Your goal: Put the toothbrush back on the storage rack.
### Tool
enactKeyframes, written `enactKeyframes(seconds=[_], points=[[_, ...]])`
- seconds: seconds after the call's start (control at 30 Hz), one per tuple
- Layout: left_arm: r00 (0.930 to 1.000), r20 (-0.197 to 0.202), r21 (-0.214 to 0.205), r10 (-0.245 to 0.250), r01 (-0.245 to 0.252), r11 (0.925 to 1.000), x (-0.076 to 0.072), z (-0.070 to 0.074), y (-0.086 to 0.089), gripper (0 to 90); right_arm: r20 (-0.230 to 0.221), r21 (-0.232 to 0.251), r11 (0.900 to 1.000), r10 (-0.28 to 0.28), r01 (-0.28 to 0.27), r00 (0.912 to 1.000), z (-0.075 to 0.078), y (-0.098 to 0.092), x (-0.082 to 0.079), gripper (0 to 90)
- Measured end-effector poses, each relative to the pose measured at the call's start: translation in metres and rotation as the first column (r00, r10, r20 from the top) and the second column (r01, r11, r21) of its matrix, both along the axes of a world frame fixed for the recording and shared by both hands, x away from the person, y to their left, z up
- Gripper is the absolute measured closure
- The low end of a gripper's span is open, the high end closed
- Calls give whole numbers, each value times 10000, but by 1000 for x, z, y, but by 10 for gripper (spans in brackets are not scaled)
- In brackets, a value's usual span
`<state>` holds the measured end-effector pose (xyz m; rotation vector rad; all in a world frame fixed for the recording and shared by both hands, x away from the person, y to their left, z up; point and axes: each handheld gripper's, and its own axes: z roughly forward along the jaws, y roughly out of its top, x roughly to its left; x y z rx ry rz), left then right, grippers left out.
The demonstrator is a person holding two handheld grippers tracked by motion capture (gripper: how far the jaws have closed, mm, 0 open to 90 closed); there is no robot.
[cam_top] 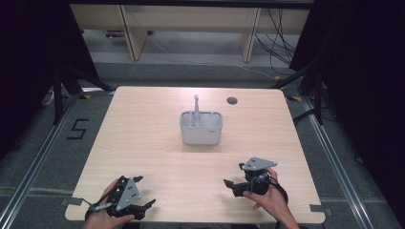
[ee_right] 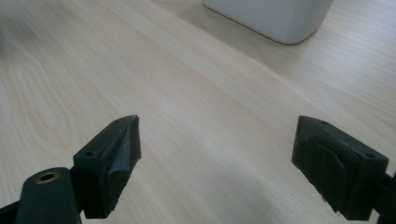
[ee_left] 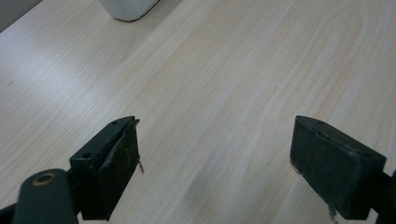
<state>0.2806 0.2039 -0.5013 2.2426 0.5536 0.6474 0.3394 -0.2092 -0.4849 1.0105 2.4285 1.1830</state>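
Pale wood counter (cam_top: 143,138) stands on grey flooring in the high view; a white caddy (cam_top: 201,128) sits near its middle toward the far edge, a grey handled tool (cam_top: 196,108) upright inside; the left claw (cam_top: 142,193) rests by the near left corner, the right claw (cam_top: 233,175) near the near right edge; in the left gripper view, jaws spread wide, nothing between, caddy (ee_left: 128,8) ahead; in the right gripper view, jaws equally wide and empty, caddy (ee_right: 275,16) ahead.
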Motion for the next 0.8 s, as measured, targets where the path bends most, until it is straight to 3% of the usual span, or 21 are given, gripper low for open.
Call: enactKeyframes(seconds=[0.33, 0.37, 0.47, 0.53, 0.8], points=[[10000, -6, 12, -16, 16, 10000, 0, 0, 0, 150, -77, -154, 9998, 97, -98, 9999, -5, -1, -4, 165], [10000, -9, 12, -23, 23, 10000, 0, 0, 0, 150, -227, -130, 9998, -141, 138, 9996, -5, -1, -7, 165], [10000, -5, 13, -29, 29, 10000, 0, 0, 0, 151, 13, -256, 9996, 110, -110, 9999, -6, -3, -6, 165], [10000, 71, 8, 29, -29, 10000, 0, 0, -1, 151, -188, -198, 9998, -15, 12, 9998, -6, -3, -8, 165], [10000, -38, 17, -75, 75, 10000, -1, 0, -1, 151, -149, -262, 9996, 112, -116, 9998, -8, -5, -9, 165]])
